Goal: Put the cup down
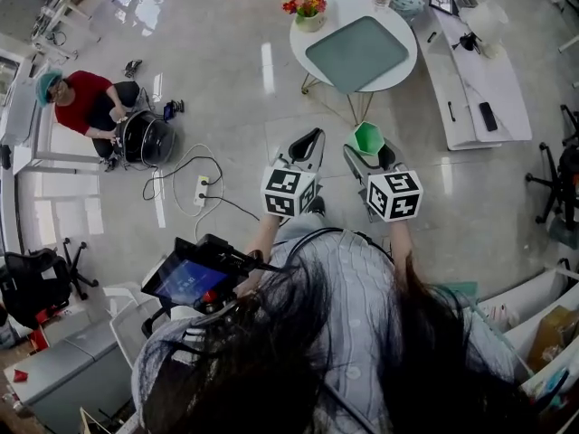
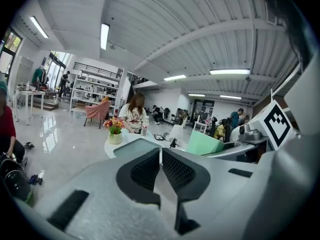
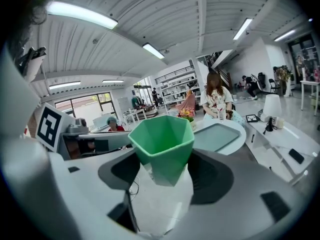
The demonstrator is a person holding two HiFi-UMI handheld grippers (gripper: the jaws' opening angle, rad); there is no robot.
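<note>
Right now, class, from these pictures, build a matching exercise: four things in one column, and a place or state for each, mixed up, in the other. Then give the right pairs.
Things
1. green cup
2. left gripper
3. flowers
4. grey tray

Places or states
a. jaws together, nothing between them
b. near the edge of the round white table
c. held in the right gripper
d. flat on the middle of the round white table

Pairs: 1-c, 2-a, 3-b, 4-d
</note>
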